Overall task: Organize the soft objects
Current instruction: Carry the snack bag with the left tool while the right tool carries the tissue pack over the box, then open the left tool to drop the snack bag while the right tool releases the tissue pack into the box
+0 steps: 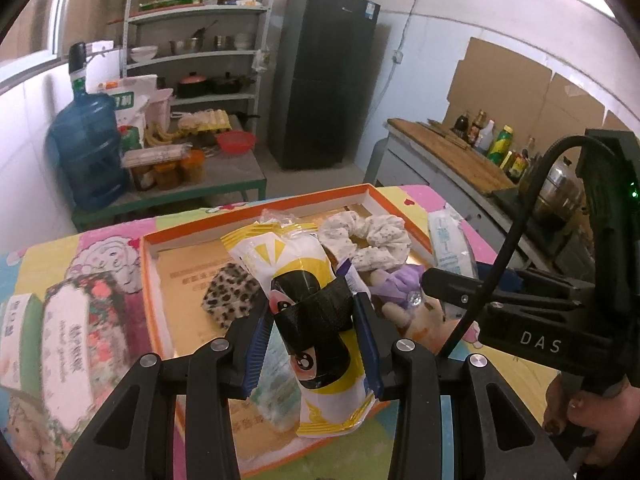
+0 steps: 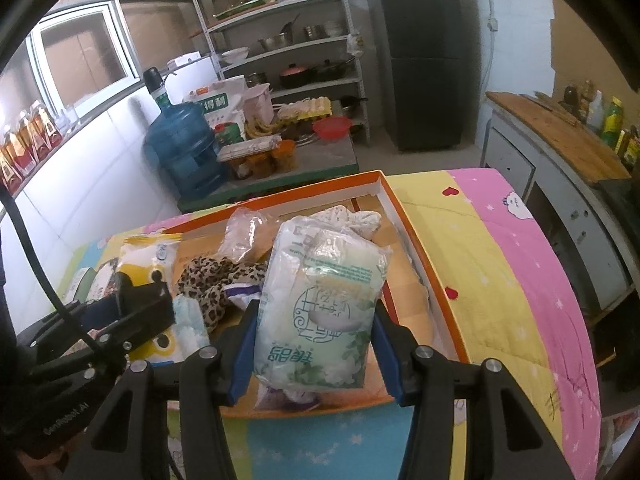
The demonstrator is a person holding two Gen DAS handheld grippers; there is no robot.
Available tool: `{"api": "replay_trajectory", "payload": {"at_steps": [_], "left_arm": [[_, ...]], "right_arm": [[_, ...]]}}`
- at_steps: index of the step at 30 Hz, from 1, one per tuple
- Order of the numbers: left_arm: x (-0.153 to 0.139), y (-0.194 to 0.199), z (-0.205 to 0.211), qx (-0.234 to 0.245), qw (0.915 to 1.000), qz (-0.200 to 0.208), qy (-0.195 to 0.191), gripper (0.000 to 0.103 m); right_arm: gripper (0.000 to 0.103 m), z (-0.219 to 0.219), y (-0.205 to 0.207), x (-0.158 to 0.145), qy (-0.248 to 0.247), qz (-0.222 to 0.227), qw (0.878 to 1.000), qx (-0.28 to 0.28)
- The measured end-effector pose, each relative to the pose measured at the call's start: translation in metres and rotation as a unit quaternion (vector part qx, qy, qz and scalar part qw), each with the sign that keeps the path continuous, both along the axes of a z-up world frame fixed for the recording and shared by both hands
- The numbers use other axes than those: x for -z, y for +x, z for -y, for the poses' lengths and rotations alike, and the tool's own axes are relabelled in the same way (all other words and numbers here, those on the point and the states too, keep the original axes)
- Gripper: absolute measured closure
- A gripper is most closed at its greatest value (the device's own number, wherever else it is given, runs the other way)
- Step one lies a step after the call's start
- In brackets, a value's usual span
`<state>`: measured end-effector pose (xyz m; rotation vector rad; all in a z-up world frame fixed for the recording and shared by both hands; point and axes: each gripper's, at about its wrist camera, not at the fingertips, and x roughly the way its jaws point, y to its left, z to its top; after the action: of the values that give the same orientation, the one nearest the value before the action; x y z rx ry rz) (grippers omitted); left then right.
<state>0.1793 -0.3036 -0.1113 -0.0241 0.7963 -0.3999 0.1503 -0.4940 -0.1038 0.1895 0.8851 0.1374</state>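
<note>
An orange-rimmed box (image 1: 149,264) lies on the colourful table cover and also shows in the right wrist view (image 2: 420,248). My left gripper (image 1: 314,332) is shut on a white, yellow and black snack packet (image 1: 316,320) above the box's near half. My right gripper (image 2: 314,344) is shut on a green-and-white tissue pack (image 2: 320,300) above the box's near edge. In the box lie a leopard-print scrunchie (image 1: 228,292), a white floral scrunchie (image 1: 368,236), a purple soft toy (image 1: 396,284) and a clear bag (image 2: 244,232).
A floral tissue box (image 1: 86,336) lies left of the orange box. A low green table (image 1: 224,176) with a water jug (image 1: 90,148) stands behind, then shelves (image 1: 200,40) and a black fridge (image 1: 324,80). A counter with bottles (image 1: 460,156) is at the right.
</note>
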Motion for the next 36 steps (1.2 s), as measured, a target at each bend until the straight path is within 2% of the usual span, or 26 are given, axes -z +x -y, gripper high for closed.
{"api": "replay_trajectory", "payload": {"at_steps": [15,28,36], "left_arm": [[0.019,0.041,0.036,0.007,0.9995,-0.024,0.018,0.062],[0.031,0.054,0.043,0.001,0.9992,-0.036,0.02,0.062],[0.045,0.06,0.043,-0.002,0.998,-0.059,0.021,0.062]], "right_arm": [[0.051,0.015,0.034,0.018,-0.016,-0.029,0.999,-0.019],[0.051,0.015,0.048,0.029,-0.032,-0.037,0.998,-0.025],[0.05,0.01,0.051,0.034,-0.058,-0.041,0.997,-0.027]]}}
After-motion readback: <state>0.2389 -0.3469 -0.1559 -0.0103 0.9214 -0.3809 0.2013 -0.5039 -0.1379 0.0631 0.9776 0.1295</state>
